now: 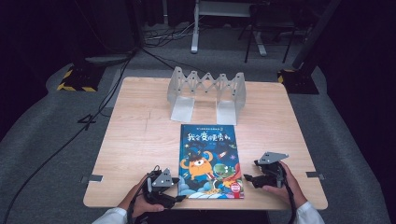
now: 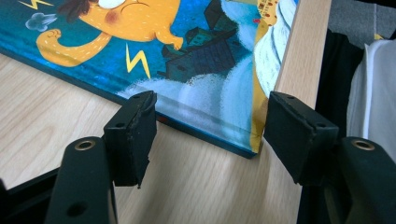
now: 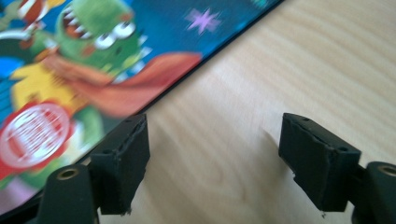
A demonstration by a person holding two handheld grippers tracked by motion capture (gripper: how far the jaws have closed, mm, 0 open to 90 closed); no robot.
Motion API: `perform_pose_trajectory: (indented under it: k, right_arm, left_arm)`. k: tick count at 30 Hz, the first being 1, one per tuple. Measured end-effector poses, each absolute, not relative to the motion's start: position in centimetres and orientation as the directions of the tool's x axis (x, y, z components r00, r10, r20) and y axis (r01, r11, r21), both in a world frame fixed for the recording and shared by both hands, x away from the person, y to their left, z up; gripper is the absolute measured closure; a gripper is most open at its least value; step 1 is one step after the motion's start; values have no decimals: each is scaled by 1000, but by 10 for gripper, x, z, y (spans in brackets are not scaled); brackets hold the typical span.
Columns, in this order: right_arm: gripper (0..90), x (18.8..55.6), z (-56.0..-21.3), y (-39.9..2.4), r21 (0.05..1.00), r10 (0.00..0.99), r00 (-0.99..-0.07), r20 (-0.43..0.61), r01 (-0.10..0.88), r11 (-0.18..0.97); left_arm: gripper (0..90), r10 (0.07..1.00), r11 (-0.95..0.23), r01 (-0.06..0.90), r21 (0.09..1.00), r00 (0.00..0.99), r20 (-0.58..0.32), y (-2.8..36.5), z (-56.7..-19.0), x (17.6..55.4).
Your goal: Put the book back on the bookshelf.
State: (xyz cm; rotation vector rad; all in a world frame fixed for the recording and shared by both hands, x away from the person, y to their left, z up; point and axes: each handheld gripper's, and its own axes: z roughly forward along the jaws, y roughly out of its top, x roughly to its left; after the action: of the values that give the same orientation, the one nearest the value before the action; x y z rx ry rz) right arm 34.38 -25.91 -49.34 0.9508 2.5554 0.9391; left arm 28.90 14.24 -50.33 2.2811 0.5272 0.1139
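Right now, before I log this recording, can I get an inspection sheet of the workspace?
Surface: light wooden table, level, no spills seen.
Job's things: picture book lying flat, cover up, near the front edge.
Clutter: grey folding book rack standing at the far side, apart from the book.
Grippers: left tool open, jaws straddling the book's near corner, pads not pressing it; right tool open over bare wood beside the book's right edge.
Cables: black cable across the floor at left; one trails from each tool.
Surroundings: grey carpet, dark stands with yellow-black striped base, table legs behind.
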Motion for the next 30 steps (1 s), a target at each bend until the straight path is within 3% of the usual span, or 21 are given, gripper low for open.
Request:
perform_pose_trajectory:
  k: [4,10,15,19,26,30]
  right_arm:
    - [228,333,-488,-260,599,631,-775,-43,485,637]
    - [225,321,-481,-254,506,578,-815,-45,481,717]
    - [267,311,-477,-245,447,558,-829,-38,485,751]
    - [317,303,-472,-233,358,525,-851,-18,485,798]
    - [493,303,-466,-218,278,488,-873,-12,466,840]
    - [520,304,-465,-214,247,485,-875,-9,468,849]
  left_arm:
    - [225,440,-630,347,695,897,-48,150,-503,283]
    - [215,529,-605,395,692,848,-22,184,-504,285]
    - [199,553,-594,411,692,833,-20,185,-504,295]
    - [193,550,-593,406,695,835,-19,174,-505,301]
    - [194,521,-607,384,696,853,-16,157,-505,298]
    - [191,517,-608,380,697,856,-16,154,-505,297]
